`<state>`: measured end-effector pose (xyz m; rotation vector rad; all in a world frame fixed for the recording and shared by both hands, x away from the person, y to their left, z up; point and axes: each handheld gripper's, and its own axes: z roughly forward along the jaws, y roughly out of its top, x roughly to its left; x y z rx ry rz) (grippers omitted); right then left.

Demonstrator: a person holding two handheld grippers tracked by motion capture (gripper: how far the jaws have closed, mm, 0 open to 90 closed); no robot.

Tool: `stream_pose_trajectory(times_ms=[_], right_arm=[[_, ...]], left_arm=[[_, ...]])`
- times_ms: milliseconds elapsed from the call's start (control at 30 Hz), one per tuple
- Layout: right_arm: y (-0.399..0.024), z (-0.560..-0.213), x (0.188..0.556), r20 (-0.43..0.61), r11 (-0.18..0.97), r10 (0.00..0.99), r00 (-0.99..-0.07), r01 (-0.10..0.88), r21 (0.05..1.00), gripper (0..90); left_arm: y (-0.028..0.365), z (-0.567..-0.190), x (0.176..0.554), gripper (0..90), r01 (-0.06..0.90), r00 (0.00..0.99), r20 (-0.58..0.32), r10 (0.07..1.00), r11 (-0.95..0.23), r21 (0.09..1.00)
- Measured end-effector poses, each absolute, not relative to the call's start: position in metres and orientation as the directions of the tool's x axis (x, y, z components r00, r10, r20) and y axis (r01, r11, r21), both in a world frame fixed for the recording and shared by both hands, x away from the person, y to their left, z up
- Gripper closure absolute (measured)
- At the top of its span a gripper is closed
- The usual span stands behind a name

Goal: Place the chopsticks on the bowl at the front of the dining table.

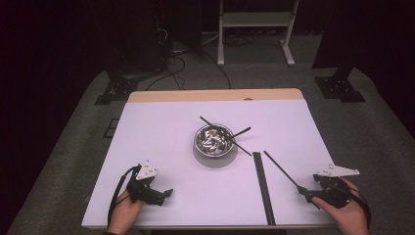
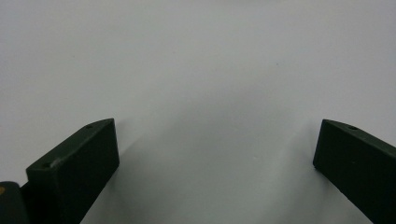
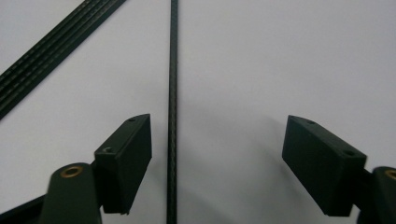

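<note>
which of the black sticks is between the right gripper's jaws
The lone stick lying slanted right of the paired sticks; the right gripper straddles its near end, open. Others rest on the bowl.

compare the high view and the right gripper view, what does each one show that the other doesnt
High view alone: the metal bowl with black sticks across it, the left gripper resting open, both hands and the floor beyond the table.

Right gripper view alone: a close look along the right gripper, its jaws open with the single black strip lying between them, closer to the jaw at the picture's left, unpressed.

Both: the white table, that strip and the bundle of black strips beside it.
</note>
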<state>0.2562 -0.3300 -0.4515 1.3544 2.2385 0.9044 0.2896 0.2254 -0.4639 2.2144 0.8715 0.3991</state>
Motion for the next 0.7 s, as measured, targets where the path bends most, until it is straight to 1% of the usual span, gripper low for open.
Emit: stream_pose_trajectory(times_ms=[33, 100, 333, 467, 600, 700], right_arm=[[-0.329, -0.451, 0.257, 0.011, 0.335, 0.882, -0.472, 0.641, 0.69, 25.8], [-0.328, -0.45, 0.258, 0.009, 0.337, 0.879, -0.476, 0.635, 0.695, 31.2], [-0.326, -0.448, 0.263, 0.043, 0.323, 0.868, -0.495, 0.627, 0.709, 40.0], [-0.322, -0.445, 0.267, 0.065, 0.313, 0.855, -0.514, 0.614, 0.725, 48.2], [-0.317, -0.445, 0.274, 0.069, 0.322, 0.844, -0.532, 0.606, 0.728, 52.9], [-0.313, -0.445, 0.277, 0.066, 0.333, 0.838, -0.542, 0.603, 0.725, 54.8]], left_arm=[[0.225, -0.464, 0.29, 0.0, 0.468, 0.725, 0.025, 0.689, -0.519, 0.715], [0.225, -0.464, 0.29, 0.0, 0.468, 0.725, 0.025, 0.689, -0.519, 0.715], [0.225, -0.464, 0.29, 0.0, 0.469, 0.725, 0.025, 0.689, -0.519, 0.715], [0.225, -0.464, 0.29, 0.0, 0.468, 0.725, 0.024, 0.689, -0.518, 0.716], [0.225, -0.464, 0.29, 0.0, 0.468, 0.725, 0.025, 0.689, -0.518, 0.715], [0.225, -0.464, 0.29, 0.0, 0.468, 0.724, 0.024, 0.689, -0.518, 0.716]])
